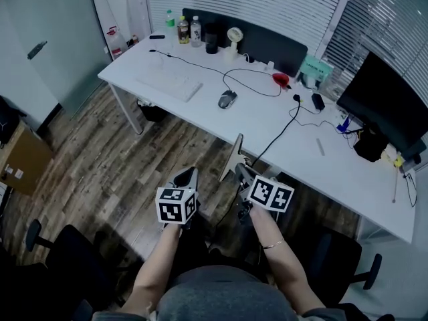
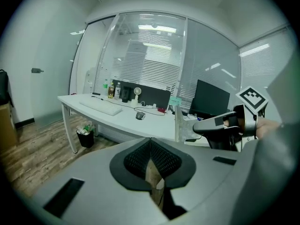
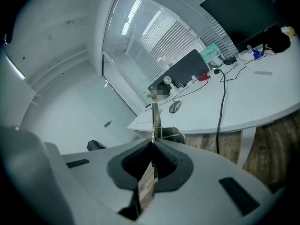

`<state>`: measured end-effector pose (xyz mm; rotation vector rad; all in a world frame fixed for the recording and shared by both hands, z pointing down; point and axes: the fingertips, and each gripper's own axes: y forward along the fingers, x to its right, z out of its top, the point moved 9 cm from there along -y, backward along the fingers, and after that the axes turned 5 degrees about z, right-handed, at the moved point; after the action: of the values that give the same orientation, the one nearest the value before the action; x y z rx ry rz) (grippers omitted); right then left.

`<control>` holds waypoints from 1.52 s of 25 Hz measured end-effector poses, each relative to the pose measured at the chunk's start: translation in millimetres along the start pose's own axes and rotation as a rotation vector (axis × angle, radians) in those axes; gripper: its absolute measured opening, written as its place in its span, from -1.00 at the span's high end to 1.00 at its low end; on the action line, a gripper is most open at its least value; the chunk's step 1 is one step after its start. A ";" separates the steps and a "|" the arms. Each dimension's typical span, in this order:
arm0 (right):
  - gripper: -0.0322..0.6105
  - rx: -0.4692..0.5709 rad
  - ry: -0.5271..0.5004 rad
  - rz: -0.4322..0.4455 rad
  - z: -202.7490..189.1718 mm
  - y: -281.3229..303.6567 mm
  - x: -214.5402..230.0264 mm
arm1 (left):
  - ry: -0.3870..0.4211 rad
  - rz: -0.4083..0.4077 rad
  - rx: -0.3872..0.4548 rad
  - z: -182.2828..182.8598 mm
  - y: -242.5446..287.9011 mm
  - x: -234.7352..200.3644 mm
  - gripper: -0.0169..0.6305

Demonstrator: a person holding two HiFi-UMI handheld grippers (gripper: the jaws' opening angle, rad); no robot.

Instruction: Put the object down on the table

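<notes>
Closest to the head camera are the person's two forearms [image 1: 158,267], cut off by the lower edge of the picture. Each marker cube [image 1: 176,204] hides most of the tool under it, so the head view shows only the dark tips.

The right claw [image 1: 242,171] [image 3: 153,142] is closed on a thin flat panel [image 1: 231,158] [image 3: 153,118]. Its own view shows the panel only edge-on, as a narrow strip pinched between the pads. The left gripper view shows the panel's [image 2: 178,123] pale face, standing upright. What material it is I cannot tell. It is held in the air over the wooden floor [image 1: 134,159], just before the near edge of the white bench [image 1: 267,124], and it does not rest on the bench.

The left claw [image 1: 188,175] [image 2: 150,139] is closed too, tips together, with nothing between them, and it is well apart from the panel.

Beyond the panel the middle of the bench is bare between the mouse [image 1: 227,99] and a black cable [image 1: 281,131]. A keyboard [image 1: 170,84] lies further left. The monitor [image 1: 384,105] is cut by the right edge. A waste bin [image 1: 152,111] is half hidden under the bench. Low on the left, a dark office chair [image 1: 63,254] is hard to make out, and a cardboard box [image 1: 23,159] stands at the picture's left edge.
</notes>
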<state>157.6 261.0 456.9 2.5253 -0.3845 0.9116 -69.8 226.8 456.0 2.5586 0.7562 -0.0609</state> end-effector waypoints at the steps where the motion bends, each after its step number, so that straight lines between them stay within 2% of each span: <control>1: 0.89 0.003 0.009 -0.002 4.8 9.8 1.3 | -0.002 -0.004 -0.001 4.1 9.0 -7.4 0.88; 11: 0.89 0.071 0.134 -0.011 74.3 127.3 7.3 | 0.001 -0.031 -0.022 67.0 103.5 -102.4 0.88; 19: 0.89 0.138 0.205 -0.006 116.0 181.9 8.2 | 0.000 -0.037 -0.010 108.4 148.0 -166.2 0.88; 25: 0.89 0.144 0.253 -0.010 129.5 202.3 11.9 | -0.013 -0.044 0.000 122.4 165.4 -179.7 0.88; 38: 0.89 0.153 0.289 -0.002 155.4 240.8 18.0 | 0.022 -0.074 0.012 143.0 197.5 -182.5 0.88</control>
<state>160.3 -25.1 432.4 2.4742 -0.2285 1.3279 -108.4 -75.1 443.8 2.5459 0.8613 -0.0608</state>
